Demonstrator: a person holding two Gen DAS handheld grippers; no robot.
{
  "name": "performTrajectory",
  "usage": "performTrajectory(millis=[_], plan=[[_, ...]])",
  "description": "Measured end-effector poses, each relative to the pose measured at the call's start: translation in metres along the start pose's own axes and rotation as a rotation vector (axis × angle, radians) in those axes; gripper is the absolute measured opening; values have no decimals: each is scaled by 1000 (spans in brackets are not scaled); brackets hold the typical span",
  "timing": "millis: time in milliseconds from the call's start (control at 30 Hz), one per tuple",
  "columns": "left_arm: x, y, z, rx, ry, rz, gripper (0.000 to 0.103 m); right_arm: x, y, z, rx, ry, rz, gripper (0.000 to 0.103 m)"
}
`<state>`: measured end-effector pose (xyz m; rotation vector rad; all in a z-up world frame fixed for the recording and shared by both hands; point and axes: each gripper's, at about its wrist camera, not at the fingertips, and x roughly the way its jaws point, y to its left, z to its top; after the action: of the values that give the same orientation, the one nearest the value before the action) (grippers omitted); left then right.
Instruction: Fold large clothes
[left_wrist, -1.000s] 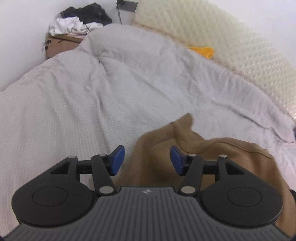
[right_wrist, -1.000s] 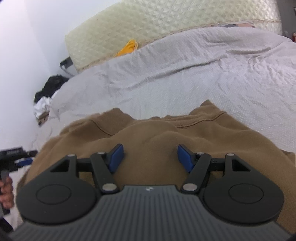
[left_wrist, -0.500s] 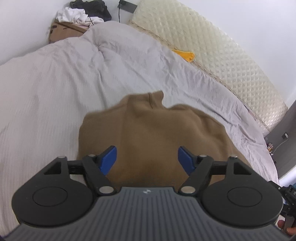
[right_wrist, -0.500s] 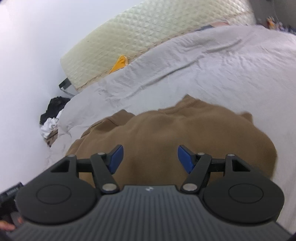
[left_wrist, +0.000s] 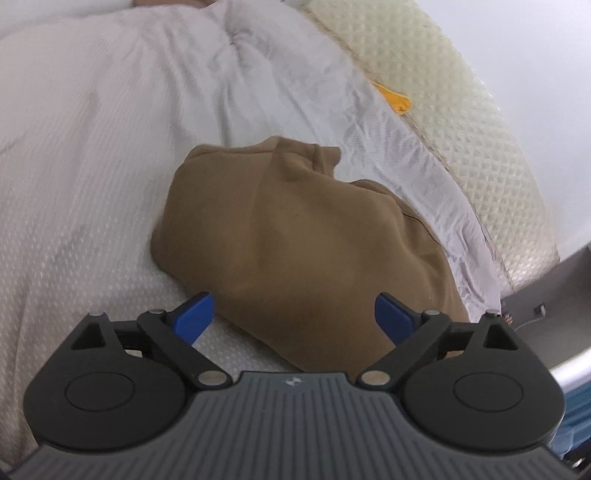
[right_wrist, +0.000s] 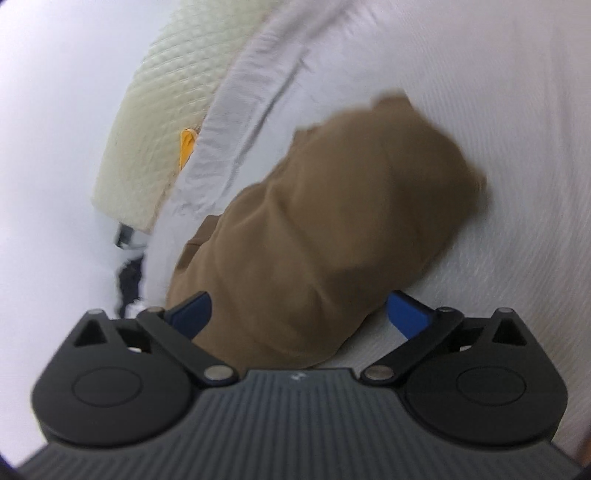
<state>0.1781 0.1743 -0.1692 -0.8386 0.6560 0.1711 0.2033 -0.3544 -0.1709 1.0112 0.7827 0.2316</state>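
Two blue-tipped fingers of the left gripper are seen spread wide apart in the left wrist view, at the bottom of the frame, with nothing clamped between them. A brown sweatshirt is bunched at centre frame on a white bedspread, its near edge lying in the gap between the fingers; contact cannot be told. A cream quilted headboard is shown along the upper right, with a yellow item tucked beside it.

In the blurred right wrist view, the right gripper is likewise held wide apart and empty at the bottom. The brown sweatshirt is stretched from lower left to upper right, the left finger overlapping its near edge. The headboard is seen at upper left.
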Motion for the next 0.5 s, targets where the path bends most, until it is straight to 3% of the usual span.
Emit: performTrajectory(millis=[133, 267, 500], plan=[[10, 11, 3, -80, 32, -28, 98, 13, -27, -2, 212, 14, 63, 103], [24, 19, 3, -149, 71, -50, 99, 25, -47, 1, 378, -55, 77, 103], [43, 35, 4, -256, 106, -60, 99, 59, -57, 18, 460, -113, 55, 103]])
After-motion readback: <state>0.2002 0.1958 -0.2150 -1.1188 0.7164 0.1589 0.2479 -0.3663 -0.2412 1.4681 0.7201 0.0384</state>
